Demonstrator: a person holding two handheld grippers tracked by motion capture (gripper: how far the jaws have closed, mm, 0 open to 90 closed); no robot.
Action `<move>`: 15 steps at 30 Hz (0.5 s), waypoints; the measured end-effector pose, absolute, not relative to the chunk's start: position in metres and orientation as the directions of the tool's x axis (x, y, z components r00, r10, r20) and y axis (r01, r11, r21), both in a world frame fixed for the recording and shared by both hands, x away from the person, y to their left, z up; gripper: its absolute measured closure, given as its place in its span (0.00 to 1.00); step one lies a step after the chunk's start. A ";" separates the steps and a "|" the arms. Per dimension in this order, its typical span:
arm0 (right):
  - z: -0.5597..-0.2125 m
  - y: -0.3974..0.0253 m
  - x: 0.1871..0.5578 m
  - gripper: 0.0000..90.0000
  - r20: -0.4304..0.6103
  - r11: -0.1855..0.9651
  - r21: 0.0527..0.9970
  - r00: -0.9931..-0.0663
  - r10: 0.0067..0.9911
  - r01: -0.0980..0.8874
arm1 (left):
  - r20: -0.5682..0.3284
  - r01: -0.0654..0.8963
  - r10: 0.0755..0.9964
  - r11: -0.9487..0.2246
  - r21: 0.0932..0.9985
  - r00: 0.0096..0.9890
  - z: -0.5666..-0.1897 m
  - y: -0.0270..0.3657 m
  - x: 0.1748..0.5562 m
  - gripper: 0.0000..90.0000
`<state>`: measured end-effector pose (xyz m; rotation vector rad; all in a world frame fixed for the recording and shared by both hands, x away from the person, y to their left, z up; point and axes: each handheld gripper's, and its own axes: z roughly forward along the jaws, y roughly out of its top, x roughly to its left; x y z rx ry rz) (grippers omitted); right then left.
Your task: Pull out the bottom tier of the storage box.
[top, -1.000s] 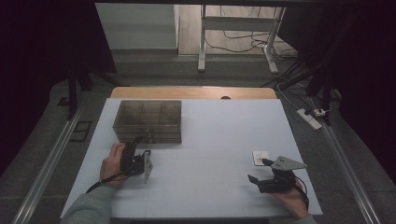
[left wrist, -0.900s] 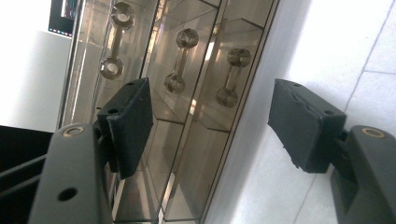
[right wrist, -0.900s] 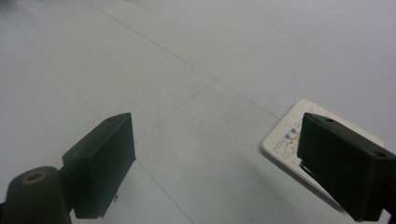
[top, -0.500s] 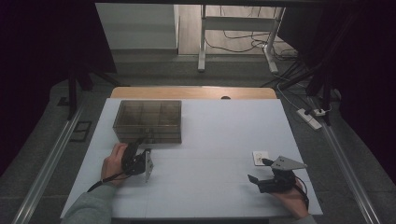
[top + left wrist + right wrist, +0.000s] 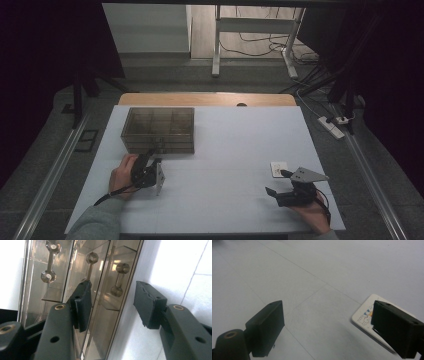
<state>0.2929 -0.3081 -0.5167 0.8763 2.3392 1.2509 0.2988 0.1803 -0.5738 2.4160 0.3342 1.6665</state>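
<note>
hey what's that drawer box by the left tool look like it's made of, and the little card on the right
The drawer box looks like smoky clear plastic, glossy: you see through it and it reflects light. The card seems thin white paper or plastic, printed; which, I cannot tell.

Right gripper (image 5: pixel 327 327) agape, white card (image 5: pixel 367 315) beside one jaw — pale table (image 5: pixel 312 272)

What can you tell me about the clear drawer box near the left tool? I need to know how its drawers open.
The drawer box is a low, smoky see-through plastic case, standing flat on the white table toward its far left, with inner dividers showing through the top. Its front shows three drawers, all shut, each with a clear dumbbell-shaped handle with faceted ends. The left tool is held open right at that front, one pad before a drawer face; whether it touches cannot be told.
</note>
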 end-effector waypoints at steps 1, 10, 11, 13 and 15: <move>-0.517 -0.308 0.293 0.12 -0.013 0.420 0.834 -0.749 0.662 0.357 | 0.894 0.078 0.288 -0.957 0.278 0.343 -0.574 0.180 0.299 0.54; -0.517 -0.308 0.293 0.13 -0.015 0.421 0.834 -0.749 0.662 0.356 | 0.895 0.073 0.283 -0.959 0.274 0.344 -0.575 0.180 0.300 0.59; -0.517 -0.308 0.293 0.13 -0.015 0.421 0.834 -0.749 0.662 0.356 | 0.896 0.073 0.283 -0.959 0.274 0.342 -0.576 0.180 0.300 0.59; -0.517 -0.308 0.293 0.13 -0.014 0.420 0.835 -0.749 0.663 0.356 | 0.893 0.078 0.286 -0.958 0.276 0.348 -0.577 0.180 0.302 0.60; -0.517 -0.308 0.293 0.12 -0.015 0.420 0.835 -0.748 0.663 0.356 | 0.891 0.078 0.289 -0.957 0.280 0.350 -0.577 0.179 0.303 0.61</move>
